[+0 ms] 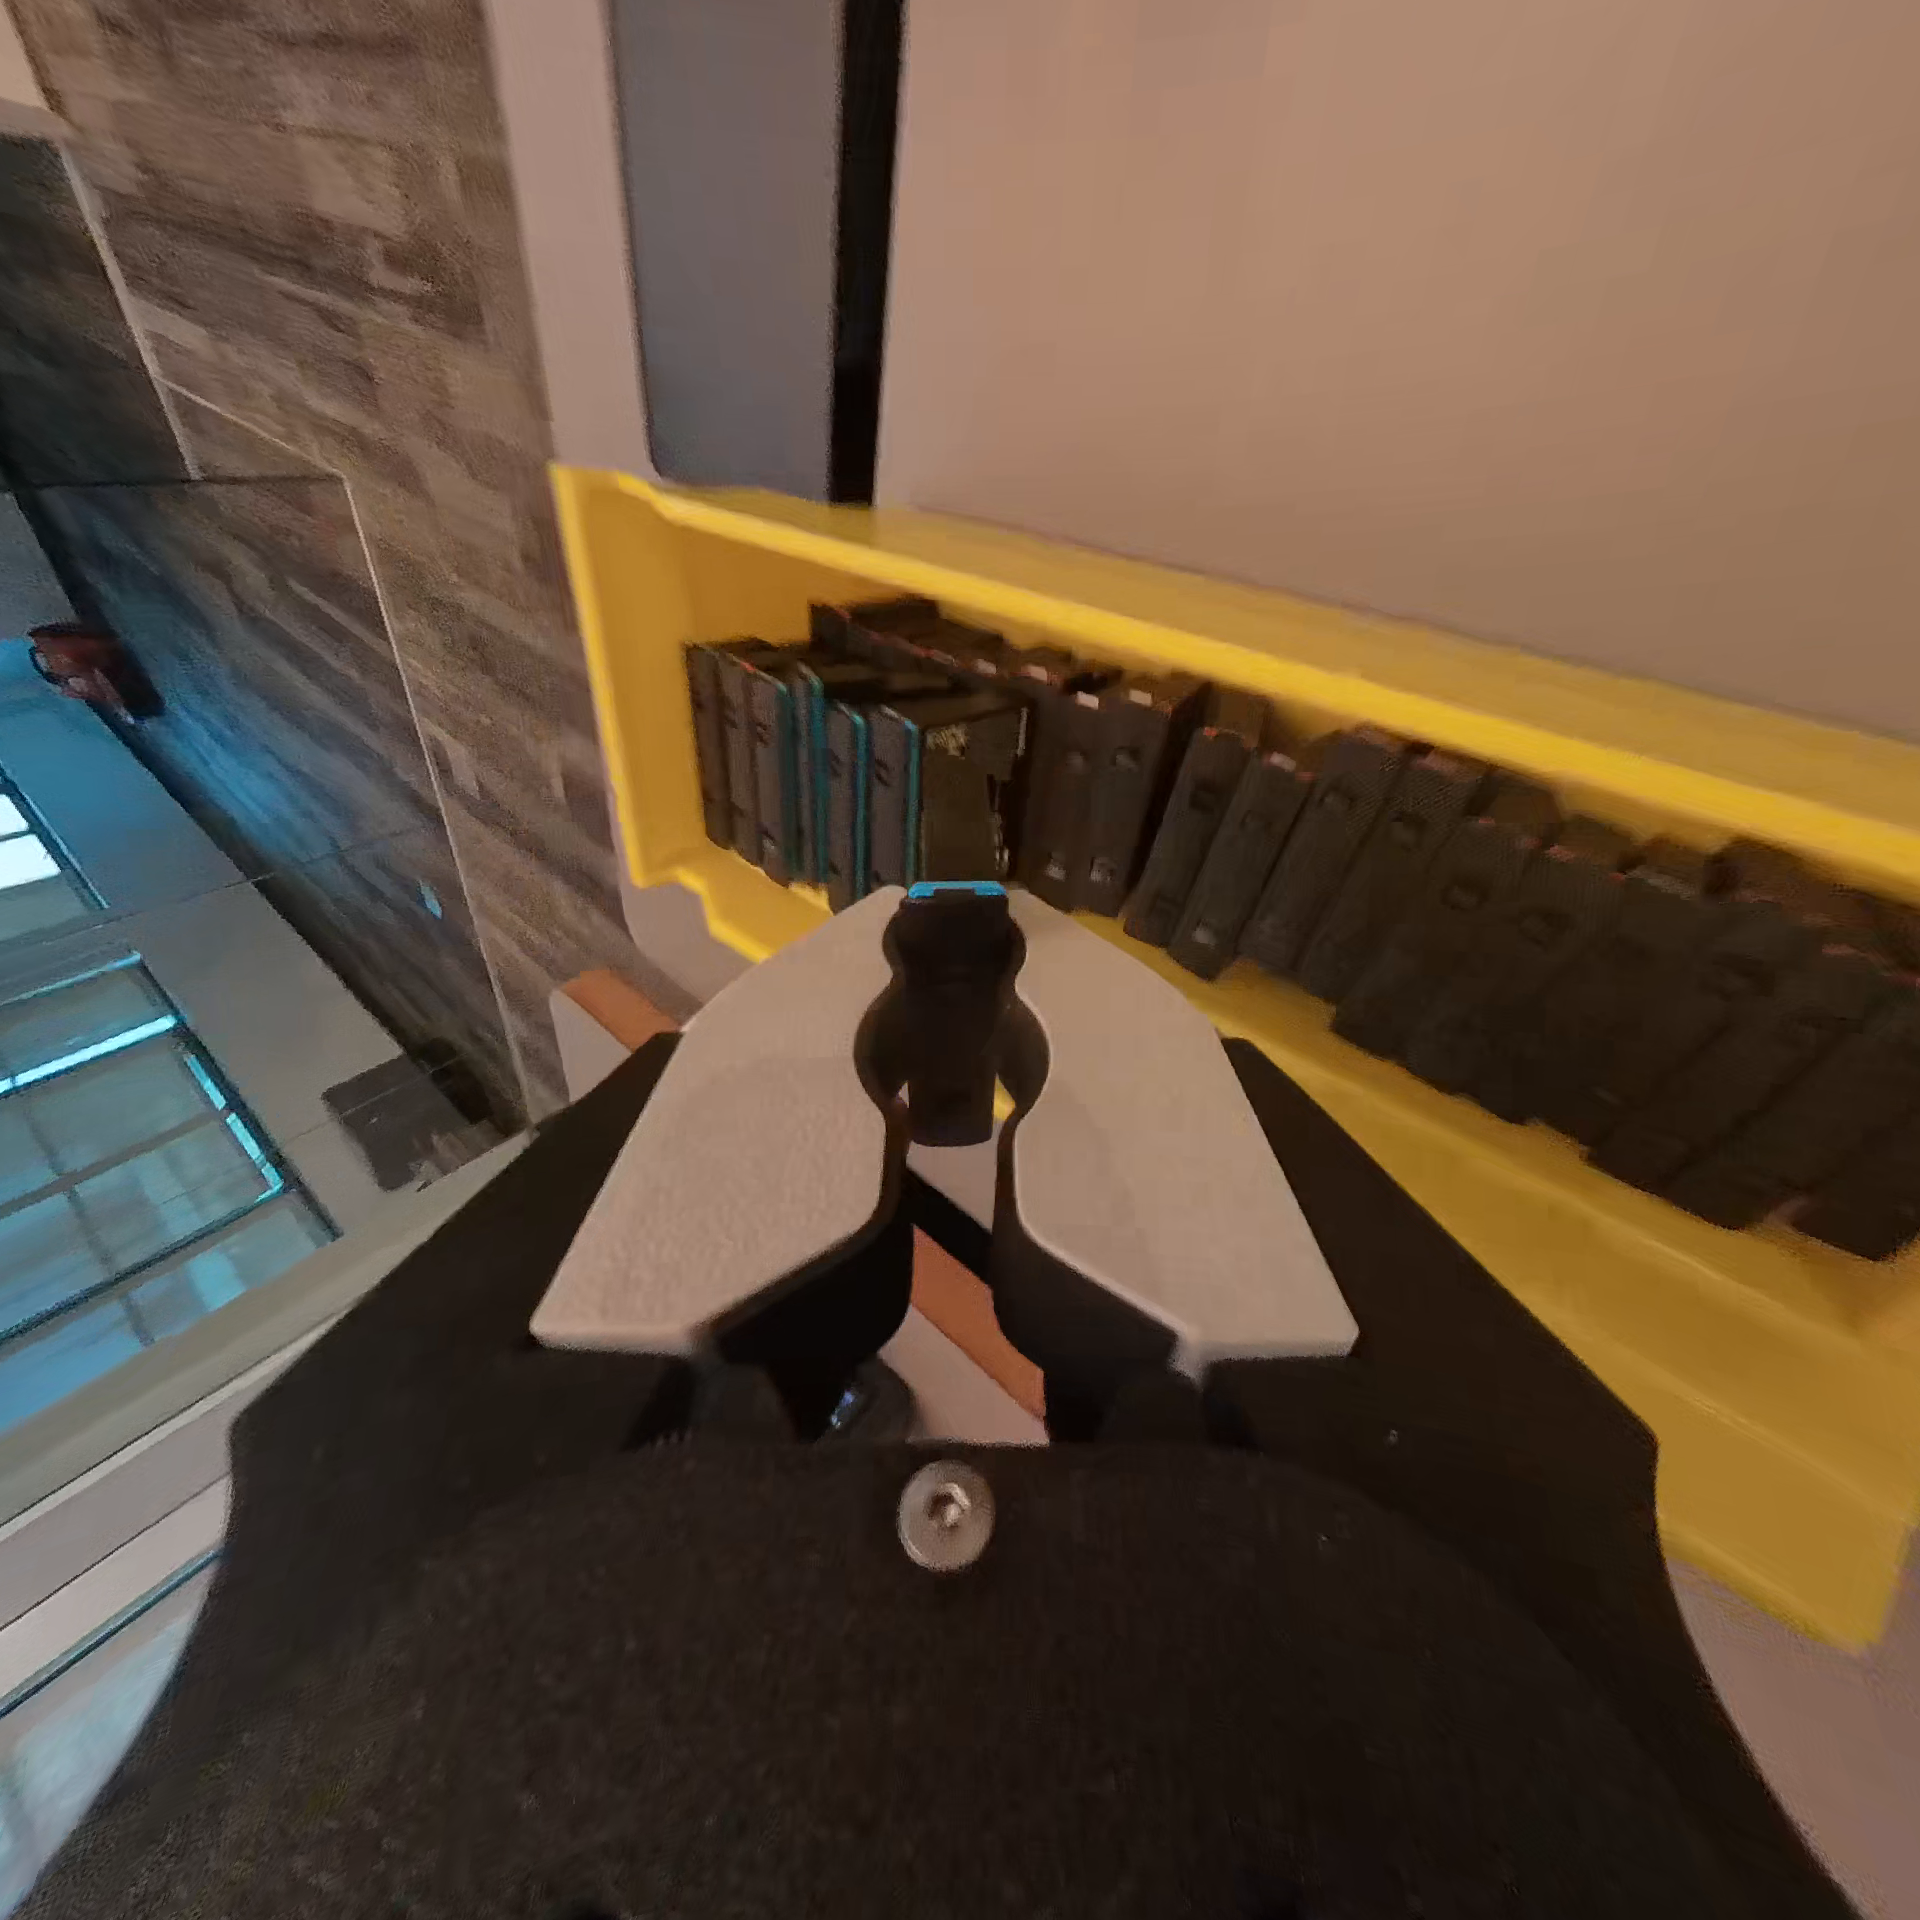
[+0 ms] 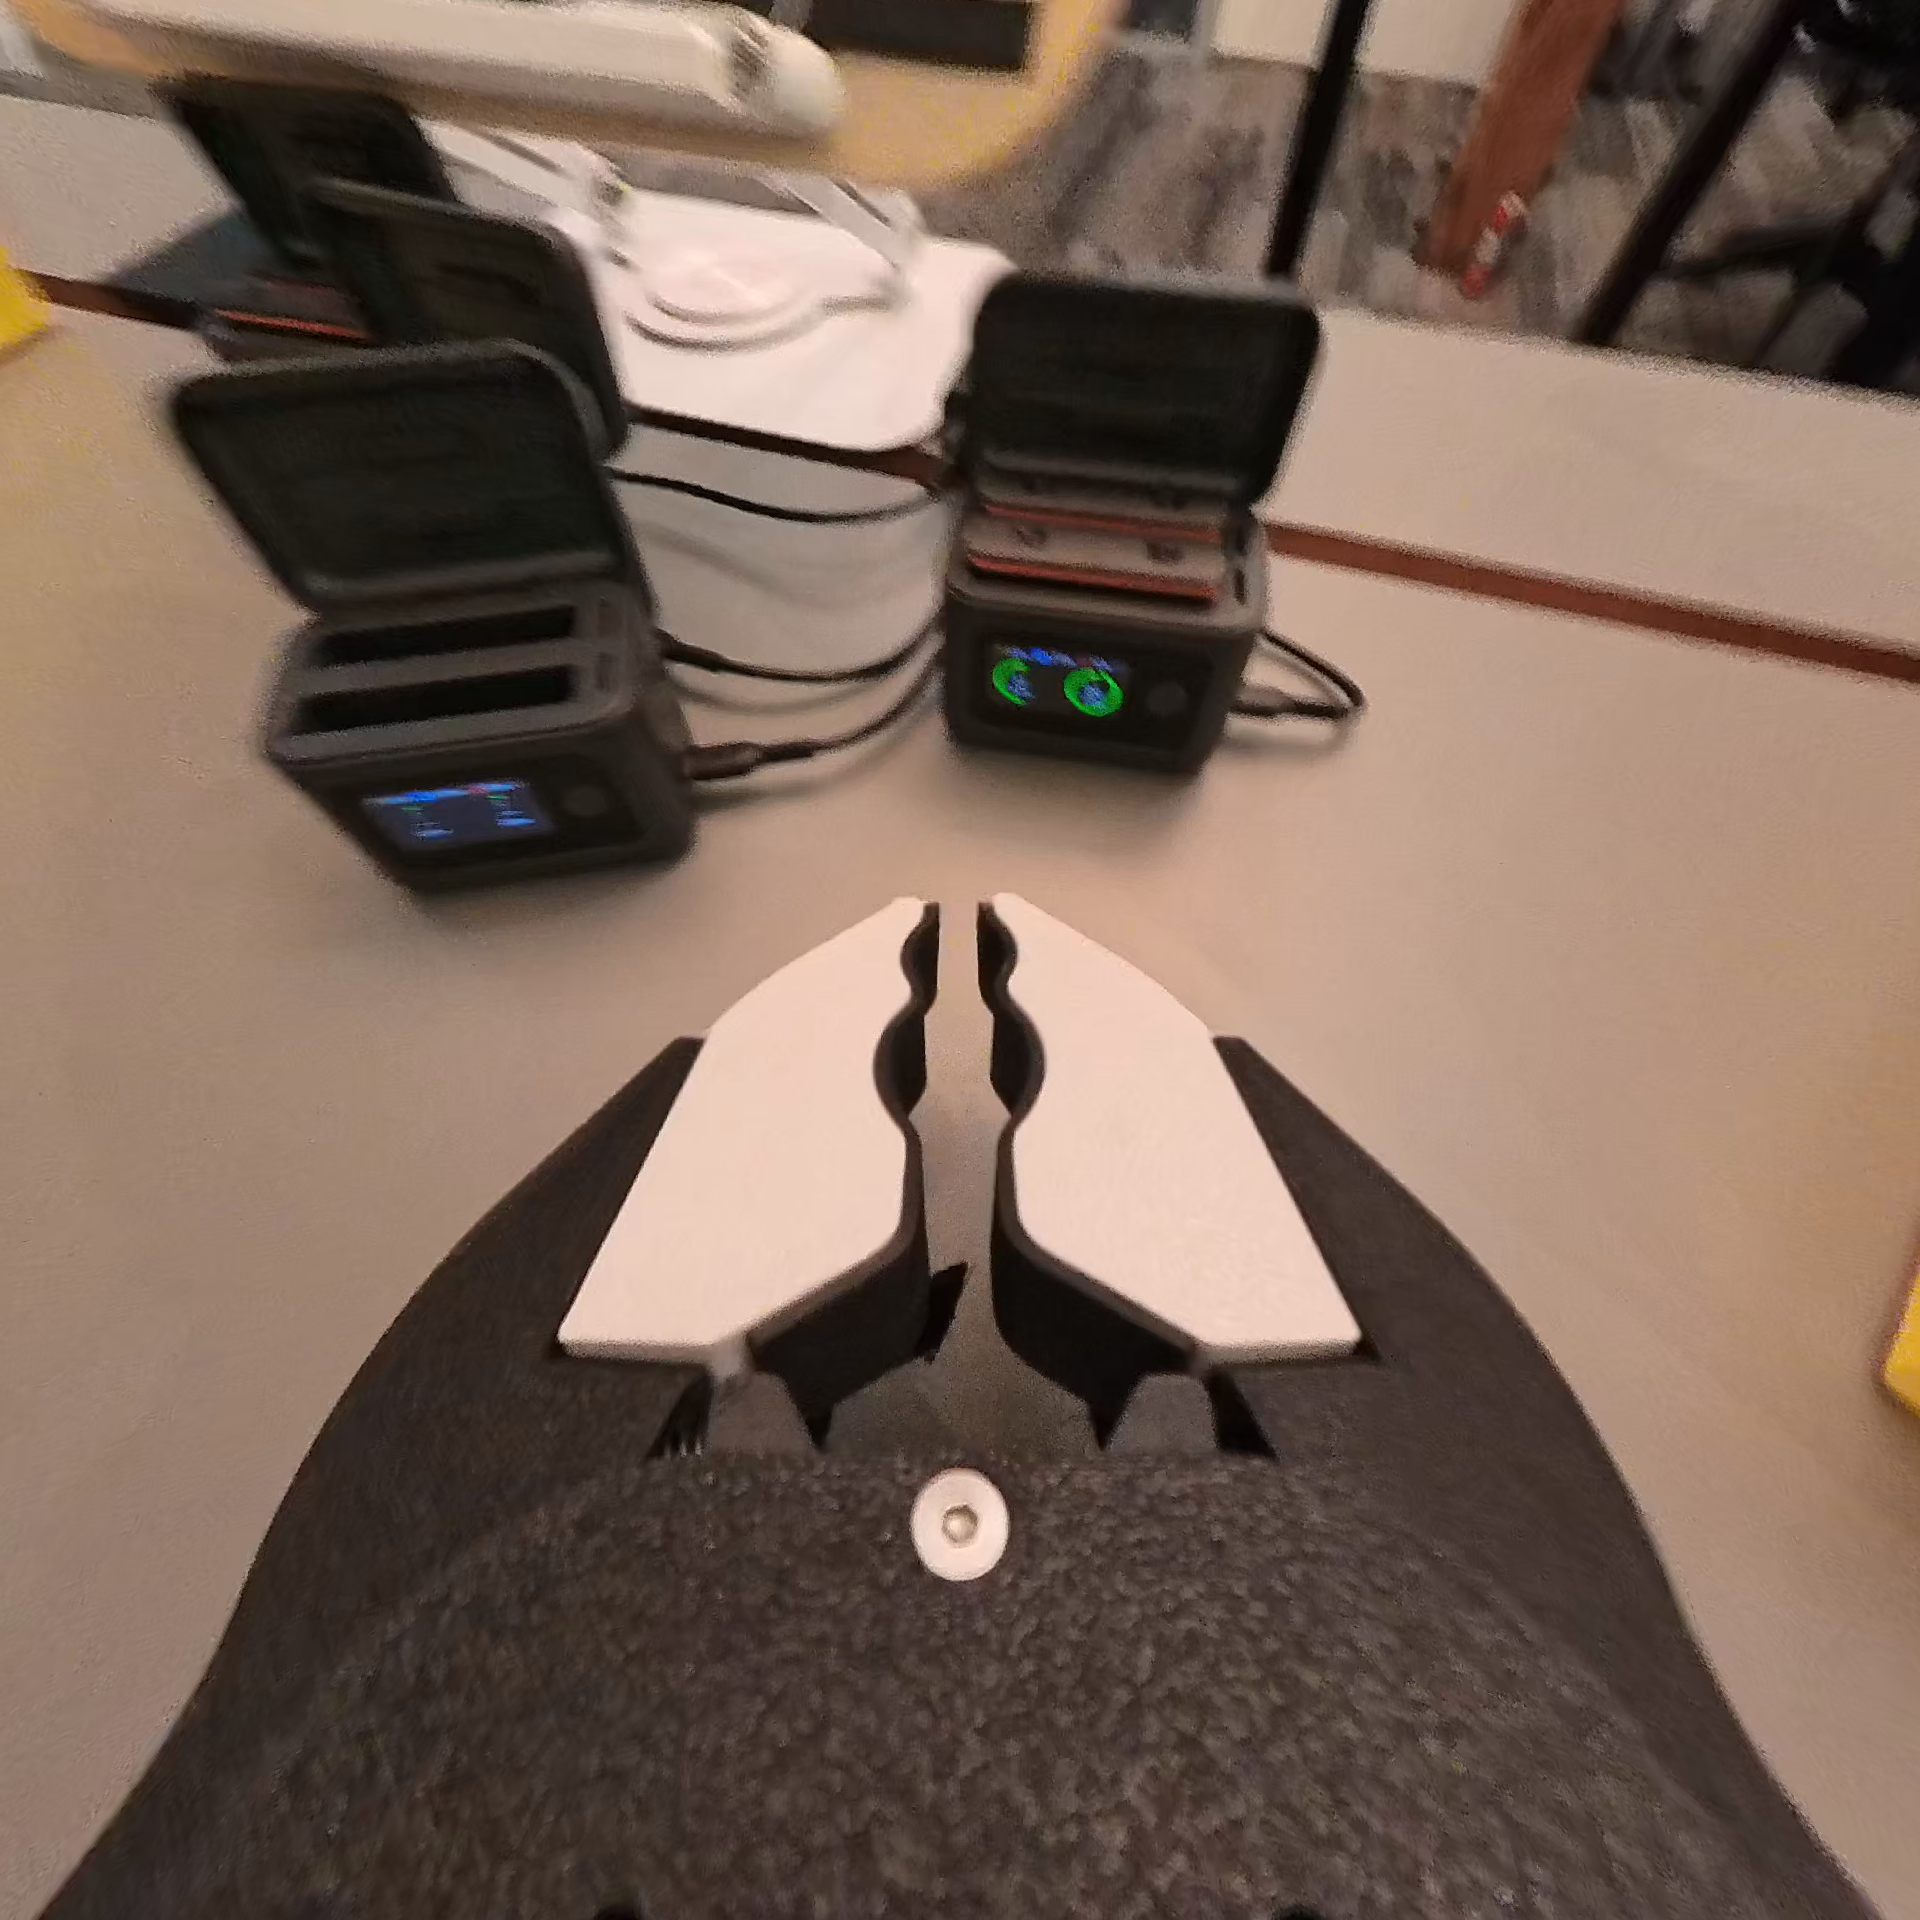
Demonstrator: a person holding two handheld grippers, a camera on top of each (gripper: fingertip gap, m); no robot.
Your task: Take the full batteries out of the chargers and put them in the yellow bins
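In the left wrist view my left gripper (image 1: 954, 914) is shut on a black battery with a blue end (image 1: 951, 1018), held just in front of a long yellow bin (image 1: 1195, 644). The bin holds a row of several black batteries (image 1: 1299, 862), some with blue edges at its left end. In the right wrist view my right gripper (image 2: 958, 914) is empty, its jaws nearly closed with a thin gap, above the table. Ahead stand a left charger (image 2: 468, 727) with lid open and two empty slots, and a right charger (image 2: 1101, 644) holding batteries, with green rings on its screen.
Two more open black chargers (image 2: 416, 249) stand behind the left one. A white box (image 2: 769, 416) with black cables sits between the chargers. A yellow edge (image 2: 1901, 1340) shows at far right on the grey table (image 2: 1558, 935). A stone-pattern wall (image 1: 312, 416) lies beside the bin. Tip to tip, the grippers are about 50 cm apart.
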